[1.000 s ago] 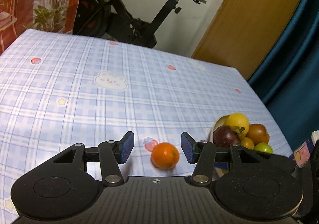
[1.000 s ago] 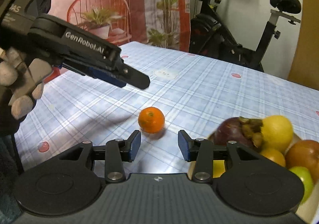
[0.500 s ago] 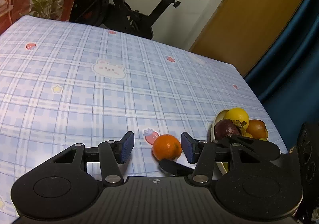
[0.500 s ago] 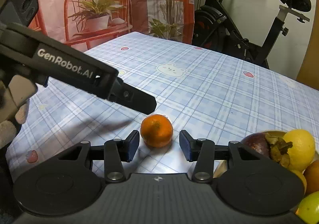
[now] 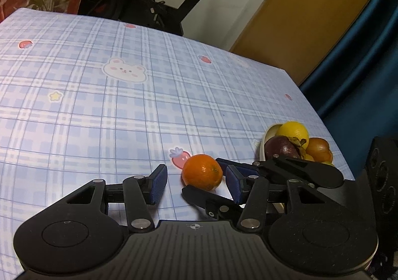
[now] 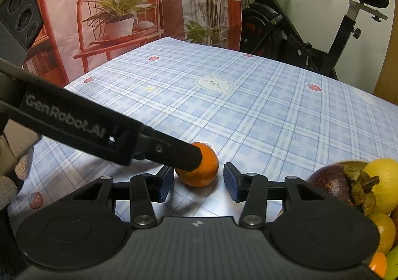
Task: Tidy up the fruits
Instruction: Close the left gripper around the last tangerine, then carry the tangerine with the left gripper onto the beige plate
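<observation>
Your right gripper stands with jaws apart, the orange on the checked tablecloth just beyond them, pads clear. Your left gripper's finger overlaps it (contact unclear). Fruit bowl at right.

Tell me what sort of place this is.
Probably a room in a home, used for living and workouts. An exercise bike stands behind a table with a plaid cartoon tablecloth, a bowl of fruit sits on it, and a wooden door is nearby.
</observation>
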Available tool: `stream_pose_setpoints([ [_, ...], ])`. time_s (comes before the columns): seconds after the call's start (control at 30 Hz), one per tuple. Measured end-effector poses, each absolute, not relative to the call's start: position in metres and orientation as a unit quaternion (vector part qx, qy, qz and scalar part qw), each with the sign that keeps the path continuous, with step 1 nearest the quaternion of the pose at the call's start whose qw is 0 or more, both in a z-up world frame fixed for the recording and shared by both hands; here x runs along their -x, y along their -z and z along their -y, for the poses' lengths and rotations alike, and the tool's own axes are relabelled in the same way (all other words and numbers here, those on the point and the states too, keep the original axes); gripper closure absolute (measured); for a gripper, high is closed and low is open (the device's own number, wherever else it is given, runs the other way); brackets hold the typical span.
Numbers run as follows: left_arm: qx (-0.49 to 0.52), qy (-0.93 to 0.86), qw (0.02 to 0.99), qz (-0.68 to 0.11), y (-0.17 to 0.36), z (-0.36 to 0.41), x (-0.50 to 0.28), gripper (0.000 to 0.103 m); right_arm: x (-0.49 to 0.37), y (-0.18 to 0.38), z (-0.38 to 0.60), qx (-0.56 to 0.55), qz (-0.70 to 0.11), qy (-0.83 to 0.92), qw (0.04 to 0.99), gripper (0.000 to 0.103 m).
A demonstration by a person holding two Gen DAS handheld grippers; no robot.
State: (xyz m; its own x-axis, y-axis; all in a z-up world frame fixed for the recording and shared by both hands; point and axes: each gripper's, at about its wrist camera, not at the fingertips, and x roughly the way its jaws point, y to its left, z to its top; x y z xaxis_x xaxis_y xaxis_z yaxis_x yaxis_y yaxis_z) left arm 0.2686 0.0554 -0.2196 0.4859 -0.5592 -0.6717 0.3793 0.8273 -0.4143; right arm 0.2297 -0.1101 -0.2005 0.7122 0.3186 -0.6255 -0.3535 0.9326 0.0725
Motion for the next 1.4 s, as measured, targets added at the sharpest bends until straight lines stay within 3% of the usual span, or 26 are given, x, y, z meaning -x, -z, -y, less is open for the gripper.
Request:
stream_pose_setpoints([
  [0.1,0.103,0.276,0.853,-0.431,0.223,-0.052,-0.271,0.058,-0.231,0.2,0.111,0.026,-0.332,-0.181,0.925,0.056],
  [0.17,0.106,0.284,0.85,-0.431,0.223,-0.05,-0.27,0.067,-0.229,0.2,0.111,0.026,-0.328,-0.184,0.926,0.061],
  [0.57,0.099,0.3,0.855,-0.411,0.201,-0.038,-0.251,0.067,-0.205,0.184,0.122,0.005,-0.308,-0.175,0.935,0.062],
  [0.93,0.054,0.356,0.852,-0.38,0.164,0.032,-0.234,0.067,-0.159,0.153,0.183,-0.046,-0.262,-0.129,0.955,0.062],
  [1.4,0.032,0.37,0.84,-0.396,0.174,0.09,-0.236,0.067,-0.137,0.161,0.231,-0.064,-0.238,-0.065,0.967,0.062],
])
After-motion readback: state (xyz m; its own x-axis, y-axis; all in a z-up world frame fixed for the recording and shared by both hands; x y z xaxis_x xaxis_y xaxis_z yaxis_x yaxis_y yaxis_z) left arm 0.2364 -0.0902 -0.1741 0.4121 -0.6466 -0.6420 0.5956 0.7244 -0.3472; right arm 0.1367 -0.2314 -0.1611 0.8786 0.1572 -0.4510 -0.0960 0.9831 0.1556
